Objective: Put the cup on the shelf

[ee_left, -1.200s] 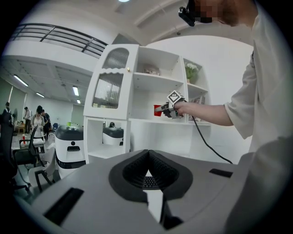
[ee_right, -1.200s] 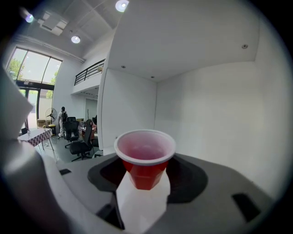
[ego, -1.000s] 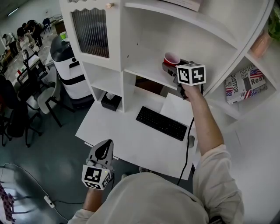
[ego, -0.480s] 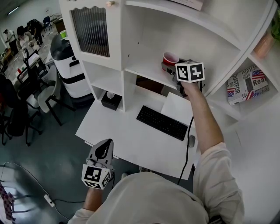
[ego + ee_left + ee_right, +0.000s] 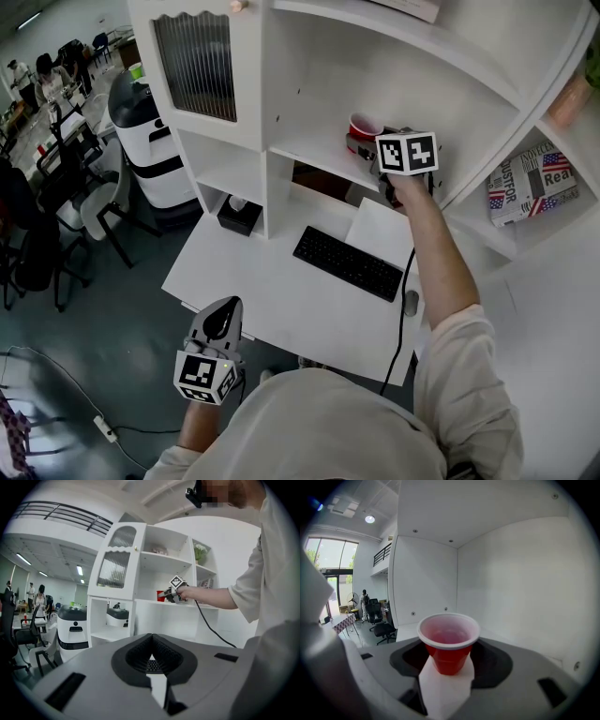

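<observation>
- Red cup [image 5: 448, 654] is standing upright between the jaws of the right gripper [image 5: 367, 142], in the upper middle of the head view, just over the white shelf [image 5: 309, 150] board.
- The right gripper's jaws are standing partly apart, pressing on the cup's lower wall.
- The cup is likely light, thin-walled and easily crushed; a gentle grip low on the wall is advisable.
- Left gripper [image 5: 223, 321], at lower left, is hanging closed and empty.

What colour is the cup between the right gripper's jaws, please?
The cup is red with a white rim, seen best in the right gripper view.
</observation>
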A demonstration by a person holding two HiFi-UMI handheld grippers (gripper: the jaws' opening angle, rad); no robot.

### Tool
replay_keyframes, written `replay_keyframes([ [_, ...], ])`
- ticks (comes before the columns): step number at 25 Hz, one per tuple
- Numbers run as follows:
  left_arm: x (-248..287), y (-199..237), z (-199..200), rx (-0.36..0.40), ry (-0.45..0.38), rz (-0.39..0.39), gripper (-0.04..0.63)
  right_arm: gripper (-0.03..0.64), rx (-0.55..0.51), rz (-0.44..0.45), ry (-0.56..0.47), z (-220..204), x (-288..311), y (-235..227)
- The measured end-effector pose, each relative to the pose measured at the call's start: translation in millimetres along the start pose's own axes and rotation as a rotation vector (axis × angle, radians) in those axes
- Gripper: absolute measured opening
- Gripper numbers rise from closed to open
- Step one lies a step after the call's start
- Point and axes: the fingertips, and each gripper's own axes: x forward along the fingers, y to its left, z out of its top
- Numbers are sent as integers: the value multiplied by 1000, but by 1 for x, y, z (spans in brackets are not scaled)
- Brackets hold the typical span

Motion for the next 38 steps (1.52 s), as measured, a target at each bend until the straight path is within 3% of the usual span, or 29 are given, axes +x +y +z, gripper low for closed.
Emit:
replay_keyframes([
  [27,0,6,-2,-18,0,-7,2,311,-57,-18,50,-2,4,2],
  [33,-1,8,-1,-21,-4,-11,2,361,-62,-30,52,-1,2,2],
  [38,-1,8,-1,-21,-4,-17,2,405,-91,-12,115,-12,3,5],
])
